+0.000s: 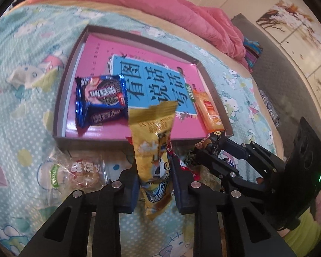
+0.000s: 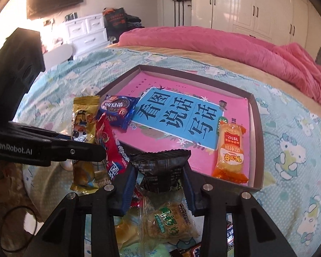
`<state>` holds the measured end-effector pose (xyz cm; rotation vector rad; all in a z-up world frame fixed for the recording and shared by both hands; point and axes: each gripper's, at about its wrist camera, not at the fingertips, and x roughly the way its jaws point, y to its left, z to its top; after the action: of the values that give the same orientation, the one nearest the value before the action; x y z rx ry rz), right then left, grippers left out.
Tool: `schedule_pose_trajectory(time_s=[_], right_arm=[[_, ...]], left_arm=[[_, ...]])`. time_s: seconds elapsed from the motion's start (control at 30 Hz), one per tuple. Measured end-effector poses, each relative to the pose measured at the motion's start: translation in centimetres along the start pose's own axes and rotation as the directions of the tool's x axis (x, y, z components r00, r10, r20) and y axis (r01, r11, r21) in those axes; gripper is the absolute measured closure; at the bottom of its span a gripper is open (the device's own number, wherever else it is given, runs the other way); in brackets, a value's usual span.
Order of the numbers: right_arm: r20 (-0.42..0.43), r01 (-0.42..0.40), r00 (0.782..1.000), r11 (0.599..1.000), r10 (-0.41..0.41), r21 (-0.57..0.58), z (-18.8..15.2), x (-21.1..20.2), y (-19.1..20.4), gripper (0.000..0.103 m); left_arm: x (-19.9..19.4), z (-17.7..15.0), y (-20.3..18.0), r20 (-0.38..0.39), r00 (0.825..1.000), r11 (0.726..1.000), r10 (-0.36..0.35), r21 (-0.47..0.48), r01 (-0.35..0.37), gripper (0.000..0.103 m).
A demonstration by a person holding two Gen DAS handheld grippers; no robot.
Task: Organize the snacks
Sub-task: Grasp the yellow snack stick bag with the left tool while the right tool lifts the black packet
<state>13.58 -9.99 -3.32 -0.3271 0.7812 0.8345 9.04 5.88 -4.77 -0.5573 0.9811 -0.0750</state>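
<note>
Pick-up step, both claws loaded. My left gripper (image 1: 153,184) is clamped on the tall gold foil snack packet (image 1: 154,150); my right gripper (image 2: 160,184) is clamped on the black crinkled wrapper snack (image 2: 160,169). Shallow cardboard tray with pink liner (image 2: 255,132) lies just ahead of both claws. Next I'd carry both forward over its rim, then release.

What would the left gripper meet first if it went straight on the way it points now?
Probably the near wall of the tray, then the blue cookie pack inside; the left gripper already holds the gold snack packet. Depth is unclear.
</note>
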Motion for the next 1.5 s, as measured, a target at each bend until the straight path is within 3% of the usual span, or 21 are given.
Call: schedule_pose_trajectory(time_s=[0.6, 1.0, 1.5], right_arm=[[0.073, -0.060, 0.996, 0.995, 0.054, 0.083, 0.8, -2.1, -1.5, 0.063], [0.115, -0.061, 0.992, 0.987, 0.044, 0.151, 1.2, -3.1, -3.4, 0.063], [0.139, -0.038, 0.990, 0.975, 0.008, 0.220, 1.2, -3.7, -5.3, 0.063]], left_arm=[[-4.4, 1.0, 0.1, 0.153, 0.988, 0.999, -0.035, 0.042, 0.028, 0.080], [-6.3, 1.5, 1.1, 0.228, 0.974, 0.999, 0.002, 0.033, -0.010, 0.080], [-7.4, 2.6, 2.7, 0.298, 0.954, 1.000, 0.013, -0.025, -0.006, 0.080]])
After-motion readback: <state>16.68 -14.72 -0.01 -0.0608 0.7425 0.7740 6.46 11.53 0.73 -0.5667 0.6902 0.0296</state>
